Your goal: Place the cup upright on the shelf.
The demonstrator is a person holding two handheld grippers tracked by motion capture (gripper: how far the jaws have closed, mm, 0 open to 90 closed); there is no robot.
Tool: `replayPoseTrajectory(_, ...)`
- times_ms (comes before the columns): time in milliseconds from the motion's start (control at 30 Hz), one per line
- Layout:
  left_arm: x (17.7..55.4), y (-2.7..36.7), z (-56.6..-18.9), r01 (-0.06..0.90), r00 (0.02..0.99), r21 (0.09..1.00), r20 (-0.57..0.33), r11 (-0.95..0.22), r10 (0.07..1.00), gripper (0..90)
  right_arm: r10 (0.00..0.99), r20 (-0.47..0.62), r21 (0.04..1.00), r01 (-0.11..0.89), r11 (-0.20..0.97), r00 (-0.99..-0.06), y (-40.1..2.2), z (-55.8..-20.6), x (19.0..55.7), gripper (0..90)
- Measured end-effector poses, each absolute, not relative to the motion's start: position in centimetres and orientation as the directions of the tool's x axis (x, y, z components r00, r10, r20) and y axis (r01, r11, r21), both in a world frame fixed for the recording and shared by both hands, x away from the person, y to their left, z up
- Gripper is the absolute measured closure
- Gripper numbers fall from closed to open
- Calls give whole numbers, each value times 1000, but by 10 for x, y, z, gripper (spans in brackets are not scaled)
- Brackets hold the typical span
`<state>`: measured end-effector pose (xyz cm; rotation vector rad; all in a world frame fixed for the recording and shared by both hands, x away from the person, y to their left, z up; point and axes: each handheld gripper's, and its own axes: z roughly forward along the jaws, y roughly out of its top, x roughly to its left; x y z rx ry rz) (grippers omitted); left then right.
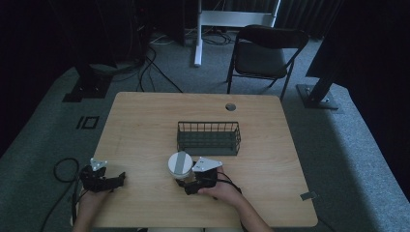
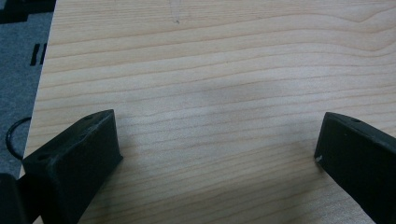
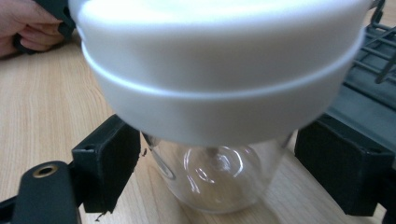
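Observation:
A clear glass jar [image 1: 180,164] with a wide white lid stands upright on the wooden table [image 1: 145,125], just in front of the wire basket. My right gripper [image 1: 186,177] reaches it from the near side. In the right gripper view its two black jaws sit tight on either side of the jar's glass body [image 3: 217,177], under the lid [image 3: 219,79], and my right gripper [image 3: 218,154] looks shut on it. My left gripper [image 1: 116,180] rests at the table's front left edge. Its jaws stand wide apart over bare wood, so my left gripper [image 2: 217,144] is open.
A dark wire basket [image 1: 208,124] stands near the table's centre, its edge [image 3: 373,60] just beyond the jar. A cable hole [image 1: 230,107] lies at the far side. A folding chair [image 1: 263,53] and floor cables stand behind the table. The person's other hand [image 3: 25,28] is farther off.

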<state>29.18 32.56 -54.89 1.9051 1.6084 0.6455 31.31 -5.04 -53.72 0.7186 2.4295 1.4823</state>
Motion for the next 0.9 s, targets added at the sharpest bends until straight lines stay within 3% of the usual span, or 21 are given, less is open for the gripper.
replayPoseTrajectory(900,292,326,-549,717,165,686,7,-125,986,2,526,65,892,286,350,-848,-31,-538,315,178)
